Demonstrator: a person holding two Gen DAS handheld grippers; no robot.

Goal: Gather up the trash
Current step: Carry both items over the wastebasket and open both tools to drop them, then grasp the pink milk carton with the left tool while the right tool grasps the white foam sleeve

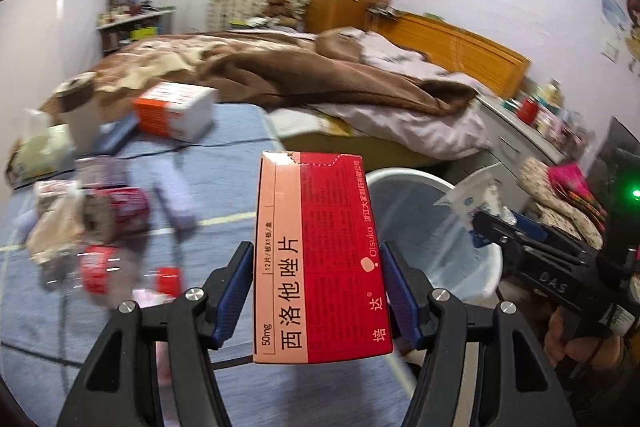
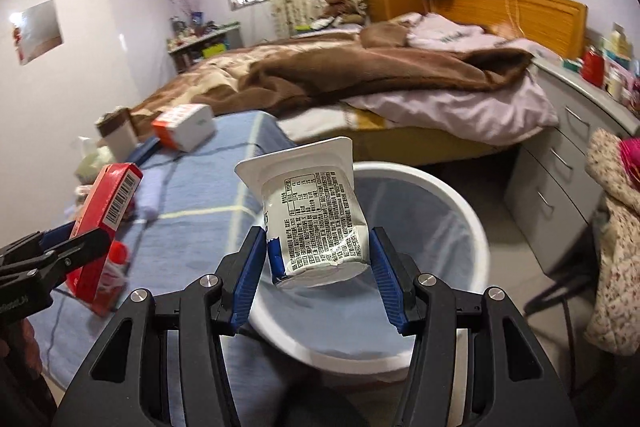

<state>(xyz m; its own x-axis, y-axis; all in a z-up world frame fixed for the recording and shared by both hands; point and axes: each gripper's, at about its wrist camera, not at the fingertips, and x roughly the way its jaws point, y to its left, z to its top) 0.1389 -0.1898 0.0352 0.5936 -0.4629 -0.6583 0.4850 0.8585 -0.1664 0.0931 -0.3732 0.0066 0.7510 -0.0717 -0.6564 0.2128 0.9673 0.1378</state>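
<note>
Trash bin [image 2: 460, 203], bag-lined: right jaws pinch yogurt cup [image 2: 316, 215] above it, left pinch medicine box [image 1: 320, 259].

Red box [image 1: 320, 259], held in the left tongs [image 1: 318, 291]: "西洛他唑片", "50mg", "12片/板×1板/盒", "培达", "Otsuka", a line of small Chinese characters beside the logo; fine print on the red face too small to read. Barcode on its end in the right view, digits unreadable.

Right tongs body [image 1: 556, 281]: embossed "DAS".

Yogurt cup [image 2: 316, 223]: printed table and dense Chinese text, illegible.

Left tongs body [image 2: 16, 307]: partial white lettering, unreadable.
</note>
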